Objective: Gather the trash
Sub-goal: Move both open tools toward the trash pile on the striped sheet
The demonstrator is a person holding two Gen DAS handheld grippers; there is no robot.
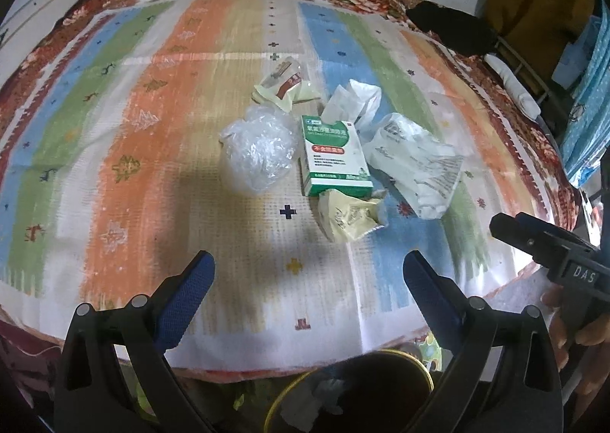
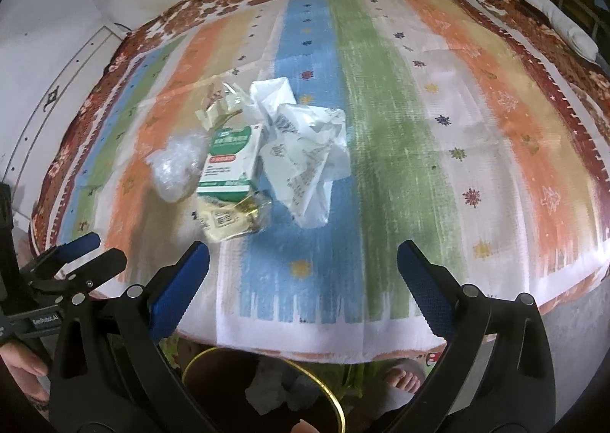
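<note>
A: Striped cloth [image 1: 160, 151] in orange, green, blue and white covers the surface, with a red floral border at its far edge. What lies on it?

B: A cluster of trash near the middle. A green-and-white carton [image 1: 335, 154] lies flat at the centre. Just left of it sits a ball of clear crumpled plastic [image 1: 259, 147]. A yellowish wrapper [image 1: 349, 217] touches the carton's near end; a second wrapper with a red band [image 1: 284, 84] lies at the far side. Right of the carton lie crumpled white paper [image 1: 356, 99] and a white printed bag [image 1: 417, 166].

A: State of the claws?

B: The left gripper [image 1: 309, 280] is released, blue pads spread wide, nothing between them; it hangs over the cloth on the near side of the pile. The right gripper [image 2: 303, 269] is likewise released and empty, nearest the yellowish wrapper.

A: Where is the receptacle?

B: A dark bin with a gold rim [image 2: 324, 391] stands below the near edge of the cloth, with some pale crumpled scraps inside. A bare foot [image 2: 404, 379] shows just right of it.
</note>
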